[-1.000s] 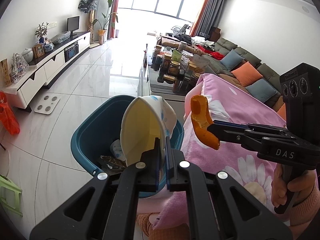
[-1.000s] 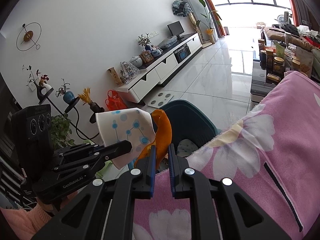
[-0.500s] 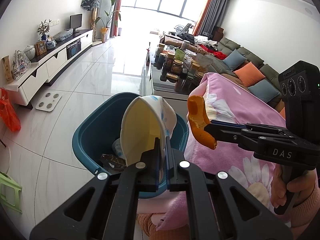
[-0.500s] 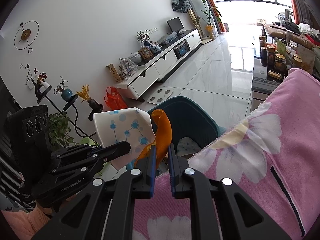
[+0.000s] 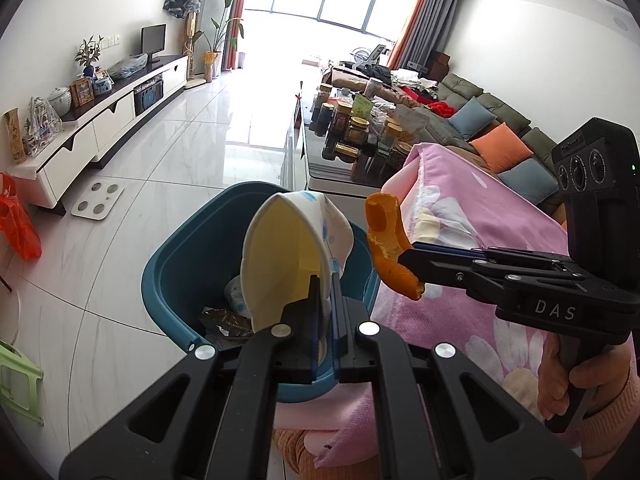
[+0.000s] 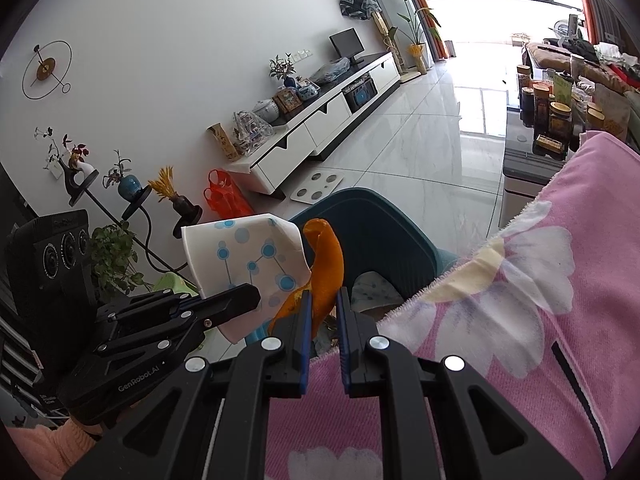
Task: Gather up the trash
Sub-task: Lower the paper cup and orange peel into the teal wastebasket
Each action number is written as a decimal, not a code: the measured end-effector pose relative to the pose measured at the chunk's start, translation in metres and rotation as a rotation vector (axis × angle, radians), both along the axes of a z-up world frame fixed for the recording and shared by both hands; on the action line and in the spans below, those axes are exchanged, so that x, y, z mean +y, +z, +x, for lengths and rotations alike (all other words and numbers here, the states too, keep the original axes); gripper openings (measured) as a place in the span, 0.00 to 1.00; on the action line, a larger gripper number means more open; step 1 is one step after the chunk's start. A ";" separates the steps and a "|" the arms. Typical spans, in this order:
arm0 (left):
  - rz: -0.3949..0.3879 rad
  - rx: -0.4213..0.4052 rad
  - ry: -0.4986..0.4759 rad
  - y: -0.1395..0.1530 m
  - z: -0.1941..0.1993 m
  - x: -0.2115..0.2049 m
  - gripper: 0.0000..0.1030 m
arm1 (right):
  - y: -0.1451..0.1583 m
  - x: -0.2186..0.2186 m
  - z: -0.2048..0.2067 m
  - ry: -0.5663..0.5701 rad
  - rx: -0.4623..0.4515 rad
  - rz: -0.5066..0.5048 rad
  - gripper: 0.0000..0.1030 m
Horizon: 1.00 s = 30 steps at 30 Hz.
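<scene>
Trash is pinched in both grippers: the left gripper [image 5: 326,284] is clamped on a crushed paper cup [image 5: 288,248], the right gripper [image 6: 323,304] on orange peel [image 6: 326,264], both above the teal bin [image 5: 188,264] left of the pink blanket [image 5: 460,248].

Black left gripper [image 5: 326,304] with blue pads, silver screws, right gripper [image 6: 323,316] marked "DAS", peach knit sleeve [image 5: 612,412]
</scene>
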State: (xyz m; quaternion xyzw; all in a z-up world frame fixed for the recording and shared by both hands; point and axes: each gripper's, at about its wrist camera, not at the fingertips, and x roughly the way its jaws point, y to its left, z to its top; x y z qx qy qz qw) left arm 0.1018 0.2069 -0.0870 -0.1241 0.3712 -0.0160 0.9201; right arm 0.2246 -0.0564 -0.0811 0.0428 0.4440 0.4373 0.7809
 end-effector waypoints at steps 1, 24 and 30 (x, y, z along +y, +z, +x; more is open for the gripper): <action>-0.002 0.001 0.000 -0.001 0.001 0.001 0.04 | -0.001 0.000 0.000 0.000 0.001 -0.001 0.10; -0.008 0.040 0.014 -0.017 0.011 0.007 0.04 | -0.010 0.013 0.013 -0.006 0.030 -0.031 0.10; -0.010 0.049 0.015 -0.021 0.014 0.007 0.04 | -0.012 0.017 0.015 -0.008 0.034 -0.035 0.10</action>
